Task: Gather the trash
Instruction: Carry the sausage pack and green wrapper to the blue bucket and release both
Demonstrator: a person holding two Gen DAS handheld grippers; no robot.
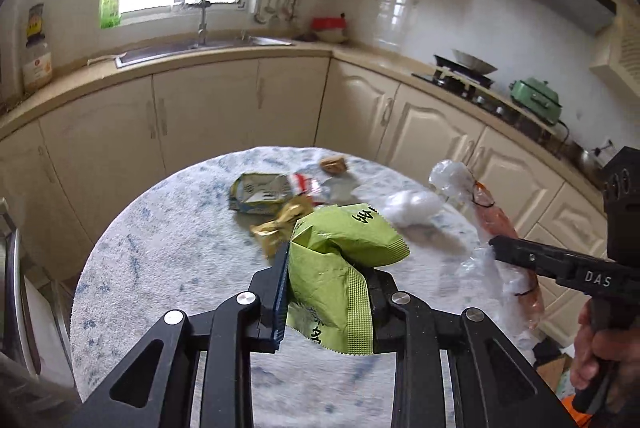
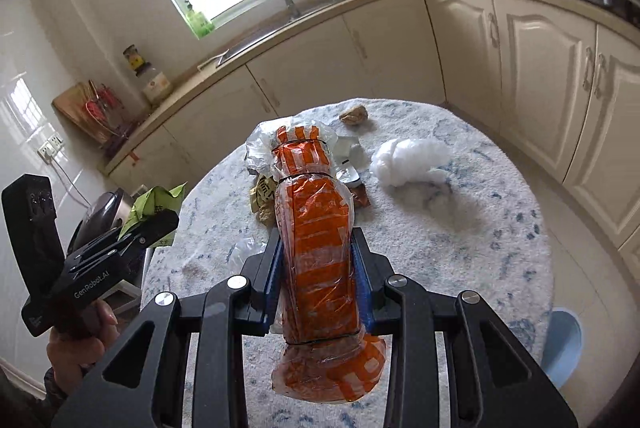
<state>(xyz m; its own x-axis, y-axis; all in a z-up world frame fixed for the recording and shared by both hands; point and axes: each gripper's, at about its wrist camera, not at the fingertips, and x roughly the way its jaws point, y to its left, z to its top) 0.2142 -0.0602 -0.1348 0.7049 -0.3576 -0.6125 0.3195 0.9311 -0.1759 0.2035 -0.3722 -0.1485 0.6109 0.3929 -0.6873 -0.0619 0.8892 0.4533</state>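
Right tongs (image 2: 320, 276) clamp an orange wrapper roll (image 2: 320, 240) bound with thin bands inside clear film, long axis pointing away along the fingers, above the counter's (image 2: 460, 228) near edge. Left tongs (image 1: 326, 280) pinch a crumpled green packet (image 1: 340, 252), held above the counter's near edge.

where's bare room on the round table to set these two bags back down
Bare cloth on the table's near half, in front of the white plastic wad, and along its left edge. The far middle is crowded: gold wrapper, flattened carton, brown lump.
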